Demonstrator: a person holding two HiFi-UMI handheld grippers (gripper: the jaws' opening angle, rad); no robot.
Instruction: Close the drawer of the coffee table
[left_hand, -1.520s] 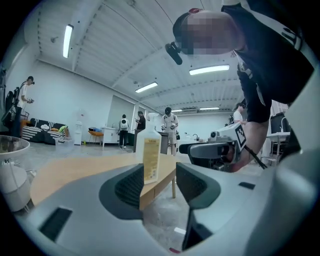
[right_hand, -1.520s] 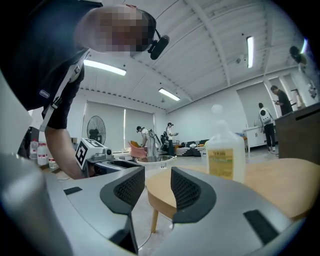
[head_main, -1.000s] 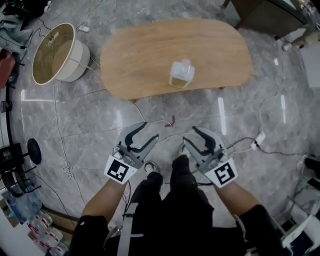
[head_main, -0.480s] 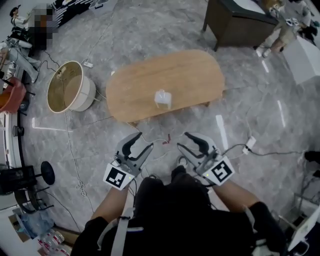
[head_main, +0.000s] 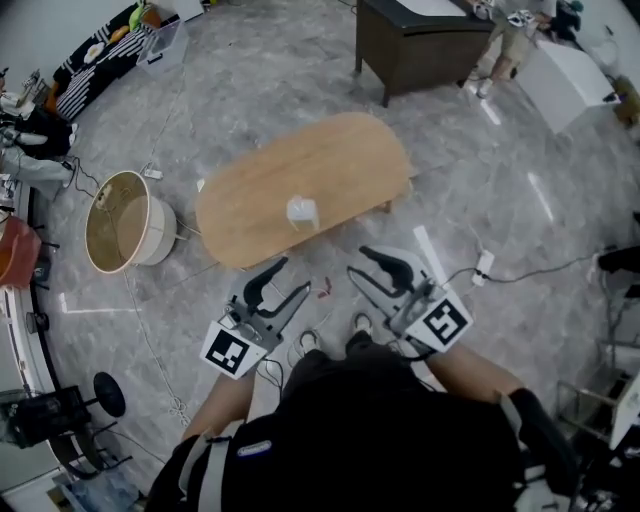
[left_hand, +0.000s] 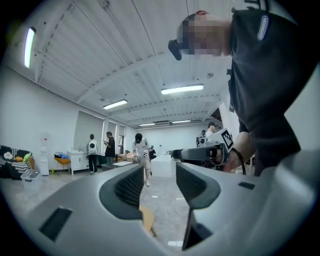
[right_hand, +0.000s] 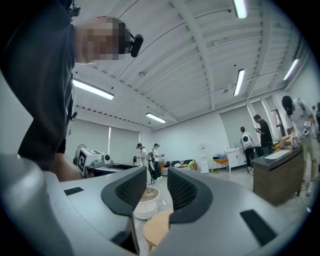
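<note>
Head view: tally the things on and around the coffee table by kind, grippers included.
coffee table: 1
clear container on it: 1
round basket: 1
dark desk: 1
grippers: 2 (left gripper, right gripper)
Total: 6

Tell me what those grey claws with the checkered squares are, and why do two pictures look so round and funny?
They are grabbing tools, not a robot. A person holds one in each hand: the left gripper and the right gripper. The picture from above comes from a camera on the person's head, looking down. The two round pictures come from small cameras riding on each gripper, looking out between its jaws, so you see the room and other people. On the floor stands a wooden coffee table with a small clear container on it, and a round tub beside it. Both grippers are open and hold nothing; the right one's jaws have just closed a little, with nothing between them.
</note>
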